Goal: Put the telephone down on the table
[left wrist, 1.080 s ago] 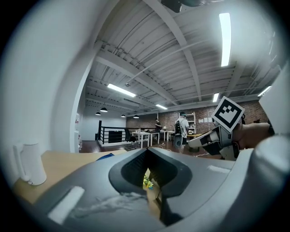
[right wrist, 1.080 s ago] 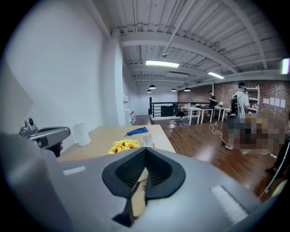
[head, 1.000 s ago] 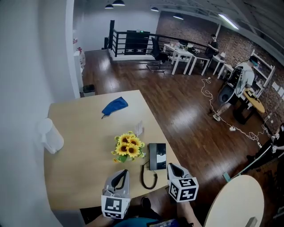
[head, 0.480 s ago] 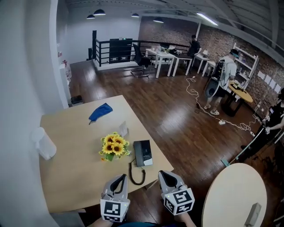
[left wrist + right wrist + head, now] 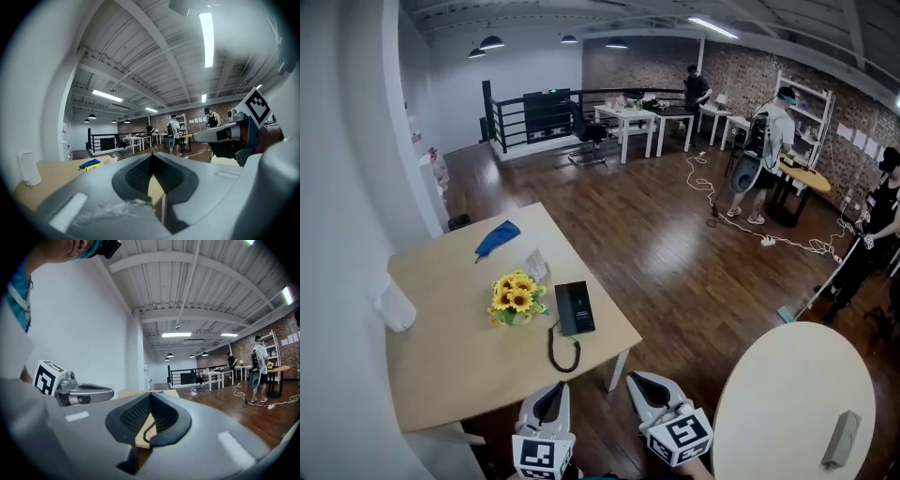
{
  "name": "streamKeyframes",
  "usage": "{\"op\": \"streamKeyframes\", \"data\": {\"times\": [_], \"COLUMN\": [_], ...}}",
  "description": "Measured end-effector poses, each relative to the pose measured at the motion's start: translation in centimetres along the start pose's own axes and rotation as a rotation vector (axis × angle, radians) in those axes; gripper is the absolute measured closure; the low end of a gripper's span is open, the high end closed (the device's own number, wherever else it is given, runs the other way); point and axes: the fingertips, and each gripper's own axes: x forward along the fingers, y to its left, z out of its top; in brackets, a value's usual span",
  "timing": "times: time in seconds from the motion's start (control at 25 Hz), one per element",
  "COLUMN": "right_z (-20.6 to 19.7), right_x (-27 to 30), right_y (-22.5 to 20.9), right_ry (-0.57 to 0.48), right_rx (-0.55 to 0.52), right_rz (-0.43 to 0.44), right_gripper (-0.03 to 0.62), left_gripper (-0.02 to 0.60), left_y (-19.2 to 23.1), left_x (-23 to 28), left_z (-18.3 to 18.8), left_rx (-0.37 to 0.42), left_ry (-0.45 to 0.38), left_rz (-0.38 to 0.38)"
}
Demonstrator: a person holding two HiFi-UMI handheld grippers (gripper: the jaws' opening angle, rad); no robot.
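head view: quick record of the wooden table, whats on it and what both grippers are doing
table: light wood
telephone: black, lying flat near the table's right edge; held by neither gripper
cord: loops from the telephone toward the near edge
sunflowers: just left of the telephone
blue cloth: far side
white container: left edge
left gripper: shut, empty, short of the near edge
right gripper: shut, empty, over the floor
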Motion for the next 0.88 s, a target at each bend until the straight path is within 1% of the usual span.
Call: {"op": "streamKeyframes", "data": {"times": [0.08, 0.24, 0.44, 0.56, 0.72, 0.88], "right_z": [-0.3, -0.8, -1.2, -1.5, -2.1, -2.9], "right_x": [-1.6, -4.1, -6.2, -7.0, -6.6, -6.3], "right_y": [0.3, 1.8, 3.4, 5.3, 9.4, 11.1], "right_ry": [-0.009, 0.002, -0.010, -0.005, 0.026, 0.028], "right_rx": [-0.003, -0.013, -0.010, 0.000, 0.037, 0.005], "right_rz": [0.029, 0.064, 0.046, 0.029, 0.037, 0.010], "right_gripper": [0.600, 0.600, 0.600, 0.600, 0.600, 0.600], "left_gripper": [0.570, 0.569, 0.569, 0.570, 0.569, 0.569], "left_y": [-1.5, -3.0, -3.9, -3.4, -2.1, -0.9], "left_x": [-1.1, -3.1, -4.6, -6.2, -8.8, -10.9], "left_z": [-0.1, 0.1, 0.1, -0.1, -0.8, -1.9], "left_rx": [-0.002, -0.019, -0.029, -0.029, -0.024, -0.035], "left_ry": [0.016, 0.029, 0.010, 0.008, 0.018, 0.012], "left_rz": [0.013, 0.037, 0.008, -0.011, -0.019, -0.015]}}
